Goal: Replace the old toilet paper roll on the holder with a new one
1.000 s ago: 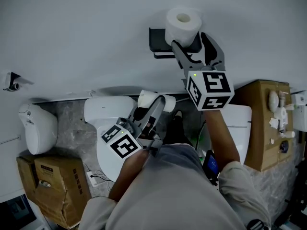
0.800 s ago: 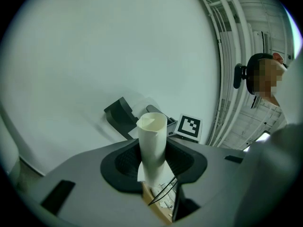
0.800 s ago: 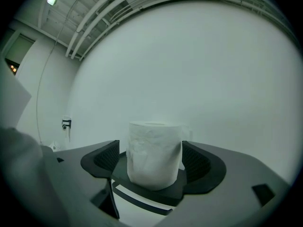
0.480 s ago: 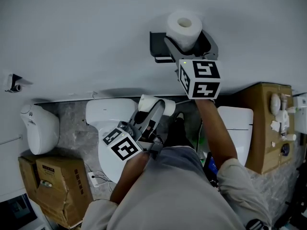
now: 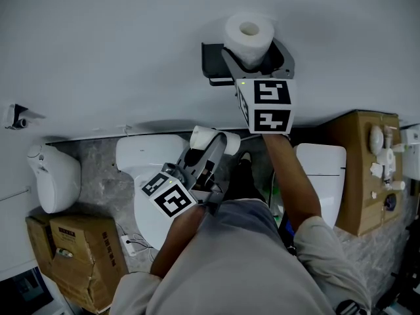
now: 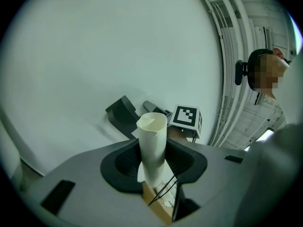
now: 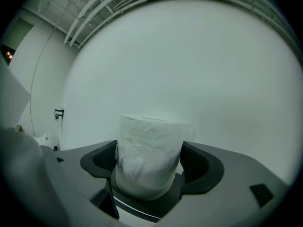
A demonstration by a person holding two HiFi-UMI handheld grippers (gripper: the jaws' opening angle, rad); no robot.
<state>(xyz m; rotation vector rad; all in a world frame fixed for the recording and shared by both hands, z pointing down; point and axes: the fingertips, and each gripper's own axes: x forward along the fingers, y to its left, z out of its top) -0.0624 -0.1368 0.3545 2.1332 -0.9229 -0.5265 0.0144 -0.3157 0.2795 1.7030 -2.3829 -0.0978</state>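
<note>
While the head view looks down along a pale wall, a small metal fitting [image 5: 16, 115] shows at the far left, fixed to that wall. Below it a white ceramic fixture [image 5: 52, 176] stands on the speckled floor [image 5: 98, 169], and nearer to the person are some stacked cardboard boxes [image 5: 69, 248]. To the right of these, a white toilet [image 5: 147, 159] stands against the wall.

Over this toilet the person holds the left gripper [image 5: 213, 151], pointing toward the wall. Its jaws are about half closed and they clamp the old roll [image 6: 152, 145], which is little more than a pale tube with a loose scrap of paper. The tube stands upright between the pads.

Further right and higher on the wall is the black holder [image 5: 211, 59]. The new roll [image 5: 248, 33], full and white, stands on end at this holder, with its hole turned up toward the head camera. The right gripper [image 7: 149, 162] reaches to it from the near side. Its jaws have just been opening and now stand at their widest, one on each side of the new roll. They are very close to the paper, but they do not squeeze it.

At the right, past the person's forearm [image 5: 292, 176], a second white fixture [image 5: 321, 176] stands beside a brown cardboard box [image 5: 357, 189]. Several small white parts [image 5: 377, 156] lie on top of this box.
</note>
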